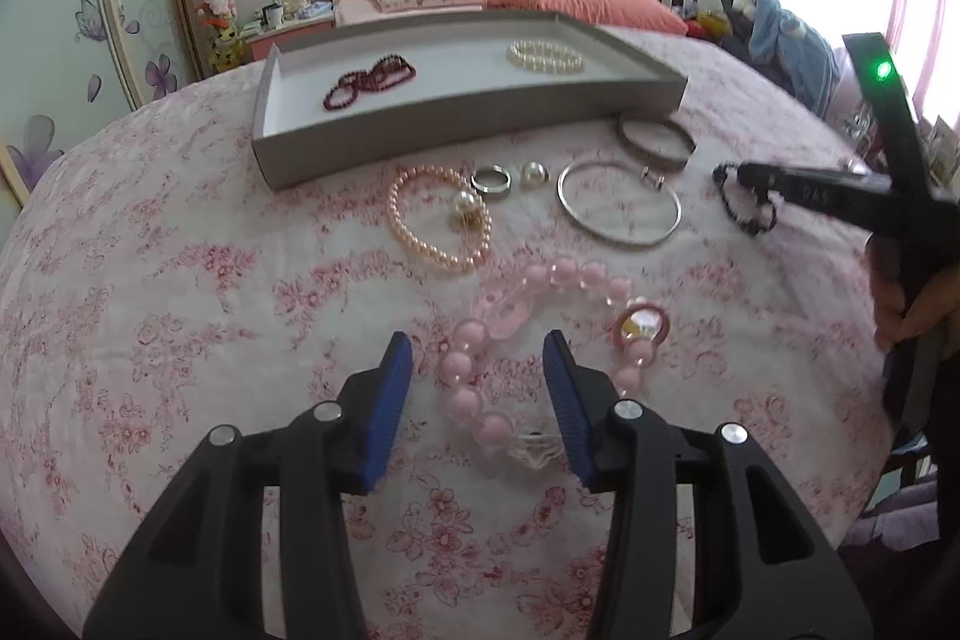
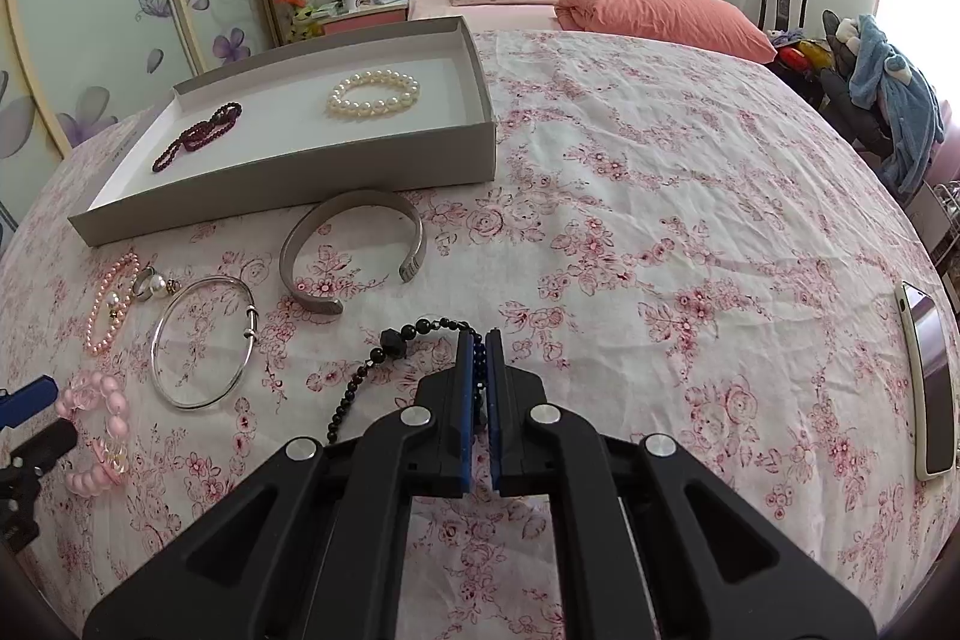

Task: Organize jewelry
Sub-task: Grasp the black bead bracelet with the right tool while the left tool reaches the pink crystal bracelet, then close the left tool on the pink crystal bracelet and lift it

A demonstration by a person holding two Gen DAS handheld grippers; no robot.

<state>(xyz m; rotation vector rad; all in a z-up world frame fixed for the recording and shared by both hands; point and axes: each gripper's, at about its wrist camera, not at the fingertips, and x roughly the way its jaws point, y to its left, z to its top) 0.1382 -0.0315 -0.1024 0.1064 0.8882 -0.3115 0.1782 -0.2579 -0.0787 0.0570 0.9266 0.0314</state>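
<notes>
the chunky pink bead bracelet is straddled on the bedspread by the released left gripper; further right, the black bead bracelet is pinched by the clenched right gripper, well apart from the grey tray.

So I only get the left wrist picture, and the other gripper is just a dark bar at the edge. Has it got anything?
Observer: Yes, the right gripper is shut on the black bead bracelet.
Operator: Is all of it off the bed?
Observer: I cannot tell; a beaded length trails left of the fingers over the bedspread.
Operator: Anything further right?
Observer: A phone lies near the bed's edge.
</notes>
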